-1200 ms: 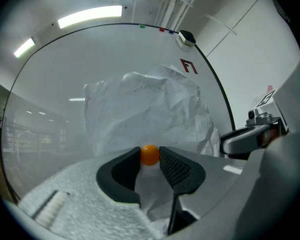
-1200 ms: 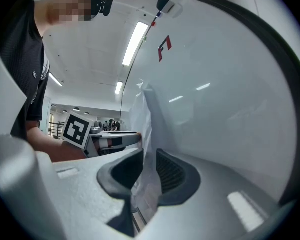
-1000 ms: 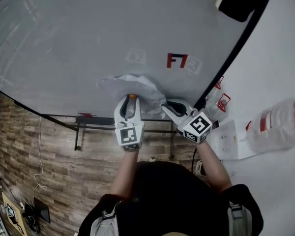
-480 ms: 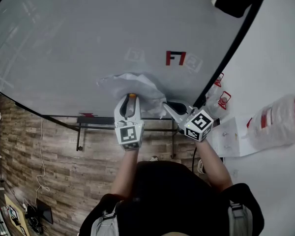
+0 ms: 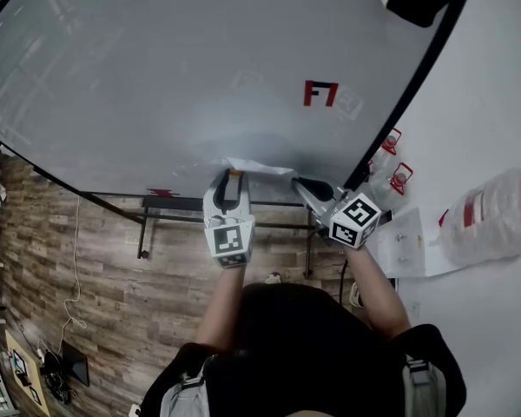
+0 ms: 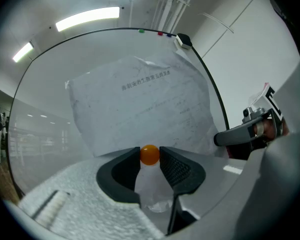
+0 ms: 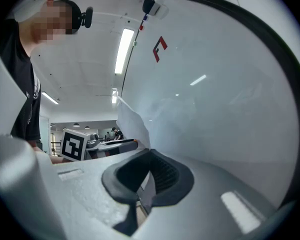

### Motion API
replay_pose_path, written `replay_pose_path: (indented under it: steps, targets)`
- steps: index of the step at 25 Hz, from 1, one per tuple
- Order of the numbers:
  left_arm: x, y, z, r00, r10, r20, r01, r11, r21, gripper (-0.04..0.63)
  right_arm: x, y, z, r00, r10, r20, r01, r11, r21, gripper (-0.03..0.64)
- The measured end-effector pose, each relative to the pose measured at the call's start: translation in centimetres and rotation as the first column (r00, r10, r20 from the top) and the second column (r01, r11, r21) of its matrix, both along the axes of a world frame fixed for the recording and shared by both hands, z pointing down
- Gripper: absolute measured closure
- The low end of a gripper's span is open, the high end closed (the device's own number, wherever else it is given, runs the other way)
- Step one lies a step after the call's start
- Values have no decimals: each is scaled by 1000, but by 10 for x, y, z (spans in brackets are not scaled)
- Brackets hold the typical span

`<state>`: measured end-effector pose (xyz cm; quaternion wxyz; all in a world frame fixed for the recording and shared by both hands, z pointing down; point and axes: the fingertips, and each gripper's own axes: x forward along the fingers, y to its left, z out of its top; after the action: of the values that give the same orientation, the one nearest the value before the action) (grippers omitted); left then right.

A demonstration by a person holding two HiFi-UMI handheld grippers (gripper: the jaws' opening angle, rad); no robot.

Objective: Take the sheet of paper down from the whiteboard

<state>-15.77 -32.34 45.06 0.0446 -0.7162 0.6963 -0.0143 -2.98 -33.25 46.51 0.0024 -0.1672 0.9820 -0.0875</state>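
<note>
**benchrat:** So which step is this? Peeling it off, or already done?

**tapedeck:** I'd call it the tail end of the pull. Nearest to the person, the left gripper (image 5: 230, 179) is pressed together on the bottom edge of the sheet of paper (image 6: 140, 99), and there's a small orange ball (image 6: 150, 154) right between its tips. Could be a magnet, but I can't tell. The right gripper (image 5: 302, 183), at 3 o'clock from the left one, is pinching the sheet's side edge; a strip of white runs straight down between its jaws.

**benchrat:** And the paper itself?

**tapedeck:** It's between the two grippers, just in front of the whiteboard (image 5: 156, 76) near the bottom rim. The head view only gets it edge-on, a thin white sliver. The left gripper view shows the whole creased face with faint print lines. The right gripper view shows the edge curling off the board surface, which the other two don't.

**benchrat:** Top corners free?

**tapedeck:** I can't say for sure, though nothing visible is pinning them. The red mark (image 5: 319, 93) at 1 o'clock from the sheet sits well apart from it.

**benchrat:** Next move?

**tapedeck:** My guess is to draw both grippers back together and keep them level, so the sheet doesn't tear between them.
</note>
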Motion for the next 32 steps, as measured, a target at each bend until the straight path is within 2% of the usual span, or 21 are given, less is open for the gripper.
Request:
replay_pose_path:
  steps: [6,11,15,22,25,32]
  targets:
    - [-6,29,2,999,-35,24,36,998,-44,463,-3,22,8,1000,-20,22,21,998,-55,613]
    - [-3,59,13,999,-49,15,50,996,-70,463,2,48,8,996,-31,86,42,991,-126,613]
    - [-1,85,22,998,-61,28,62,996,-59,463,7,67,11,995,-30,98,45,987,-154,612]
    - [2,130,26,994,-100,40,103,992,-73,463,22,94,13,994,-5,113,25,984,-174,613]
    - [9,149,23,994,-104,18,105,992,-73,463,28,109,16,995,-8,101,25,986,-166,612]
    - [13,190,32,989,-144,36,147,986,-81,463,38,143,26,998,-27,51,34,990,-136,612]
